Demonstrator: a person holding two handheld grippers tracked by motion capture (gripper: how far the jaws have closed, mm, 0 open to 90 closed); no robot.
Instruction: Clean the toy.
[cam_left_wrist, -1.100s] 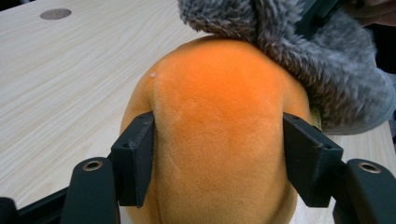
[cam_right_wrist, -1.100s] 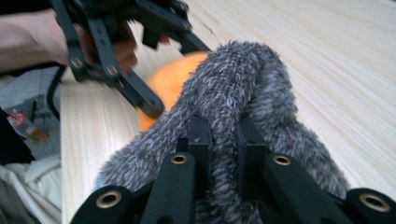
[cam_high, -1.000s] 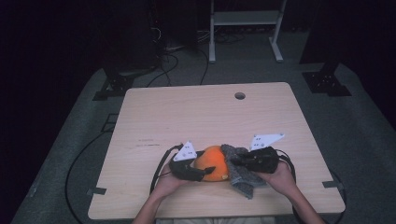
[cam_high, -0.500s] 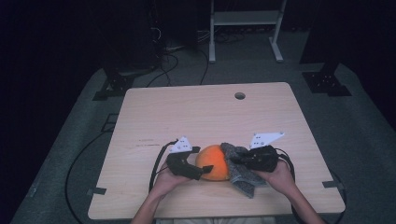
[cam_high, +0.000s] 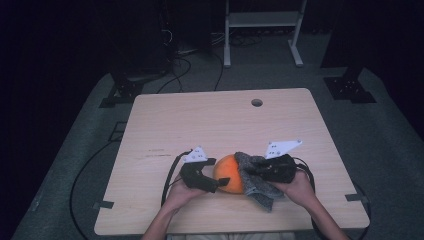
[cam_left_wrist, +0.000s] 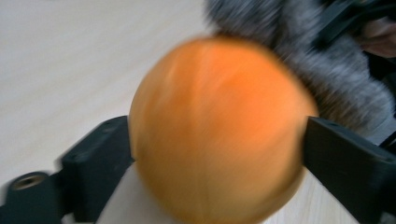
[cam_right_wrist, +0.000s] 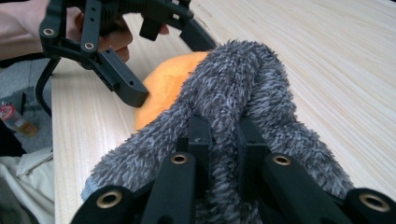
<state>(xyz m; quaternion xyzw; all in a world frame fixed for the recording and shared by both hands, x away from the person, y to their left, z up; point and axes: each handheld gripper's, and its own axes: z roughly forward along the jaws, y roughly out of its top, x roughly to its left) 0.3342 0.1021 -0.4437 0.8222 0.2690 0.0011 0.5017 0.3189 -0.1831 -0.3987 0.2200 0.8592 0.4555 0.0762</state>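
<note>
Here the left gripper (cam_high: 216, 176), fingers just spreading, flanks the orange ball (cam_high: 229, 173); the right gripper (cam_high: 256, 171) pinches the grey cloth (cam_high: 255, 184).

The orange (cam_high: 228, 173) is round, smooth and evenly coloured, and it rests on the wooden table just below the centre of the high view. In the left gripper view it is blurred and sits across the middle of the frame; in the right gripper view a curved section of it appears left of centre.

The grey fuzzy cloth (cam_high: 254, 181) lies directly to the right of the orange in the high view and touches it. Its pile is thick and shaggy. It is bunched into folds, draped against the fruit's right side, with one end trailing toward the bottom edge of the table.
</note>
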